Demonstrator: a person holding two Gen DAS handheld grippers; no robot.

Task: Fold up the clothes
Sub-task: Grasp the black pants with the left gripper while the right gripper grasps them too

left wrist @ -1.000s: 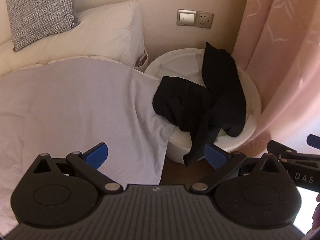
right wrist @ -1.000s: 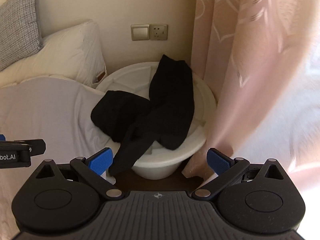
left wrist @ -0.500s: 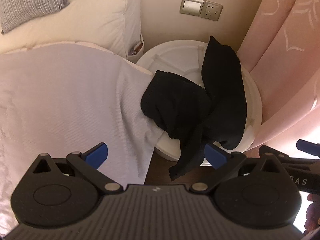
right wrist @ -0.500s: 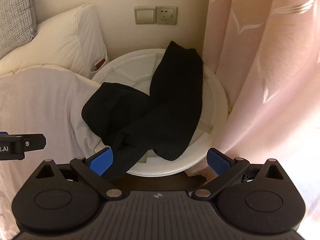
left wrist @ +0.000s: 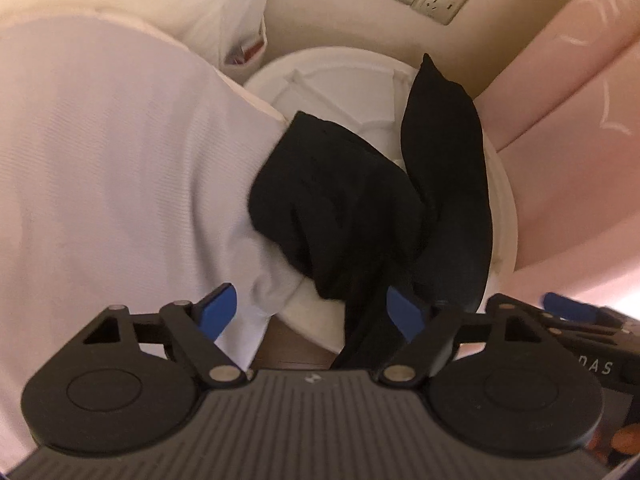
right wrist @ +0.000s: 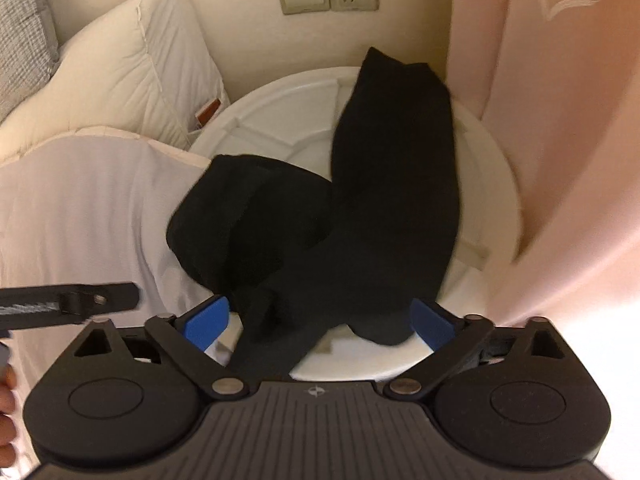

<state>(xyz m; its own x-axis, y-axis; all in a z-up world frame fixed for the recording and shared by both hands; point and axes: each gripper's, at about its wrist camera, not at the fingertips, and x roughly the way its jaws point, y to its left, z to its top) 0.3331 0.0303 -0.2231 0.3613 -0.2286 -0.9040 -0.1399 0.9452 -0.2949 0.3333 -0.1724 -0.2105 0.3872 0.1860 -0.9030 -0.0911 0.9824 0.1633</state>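
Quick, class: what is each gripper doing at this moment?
Left gripper: open, holding nothing, near the black garment.
Right gripper: open, holding nothing, over the same garment.

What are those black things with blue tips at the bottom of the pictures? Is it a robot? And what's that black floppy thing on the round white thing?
No robot: a person holds two grabbing tools, one in each hand. Each tool has a camera looking along its two blue-tipped fingers, so each picture comes from one tool. The left gripper and the right gripper are both open and hold nothing. The floppy thing is a black garment lying crumpled on a round white tub lid, with one end hanging over the near edge. Beside it is a bed with a pale sheet and a white pillow. A pink curtain hangs on the right.
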